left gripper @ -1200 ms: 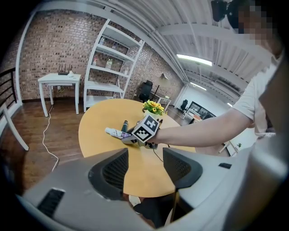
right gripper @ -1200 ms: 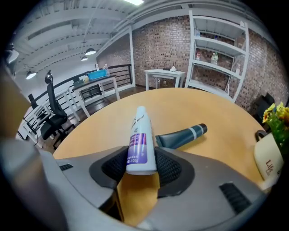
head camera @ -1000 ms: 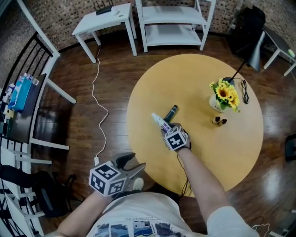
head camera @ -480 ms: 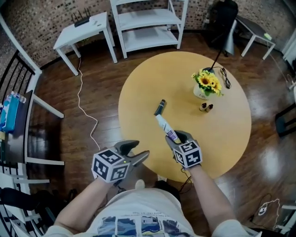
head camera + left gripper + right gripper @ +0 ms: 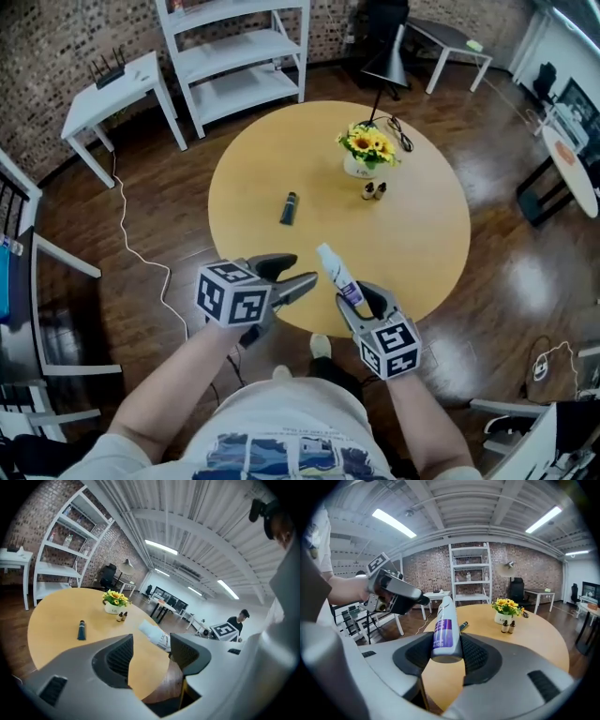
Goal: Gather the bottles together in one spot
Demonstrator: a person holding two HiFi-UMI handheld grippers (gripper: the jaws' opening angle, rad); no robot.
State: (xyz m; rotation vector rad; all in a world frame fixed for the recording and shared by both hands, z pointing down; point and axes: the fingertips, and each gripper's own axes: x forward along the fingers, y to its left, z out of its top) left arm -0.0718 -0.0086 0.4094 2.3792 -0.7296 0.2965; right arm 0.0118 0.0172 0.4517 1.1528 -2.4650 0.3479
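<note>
Right gripper (image 5: 361,300), lower centre: jaws pinch white bottle (image 5: 335,267) with purple label. Left gripper (image 5: 302,270), lower left: jaws spread wide, empty.

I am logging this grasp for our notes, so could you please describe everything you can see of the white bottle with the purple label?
The white bottle is slim and smooth, plastic by its look, with a purple label band bearing small print and a narrower rounded top. It is clamped near its base between the jaws of the right gripper and points forward and slightly upward, away from it. In the head view it is held above the near part of the round table, and nothing but the gripper's pads appears to touch it.
</note>
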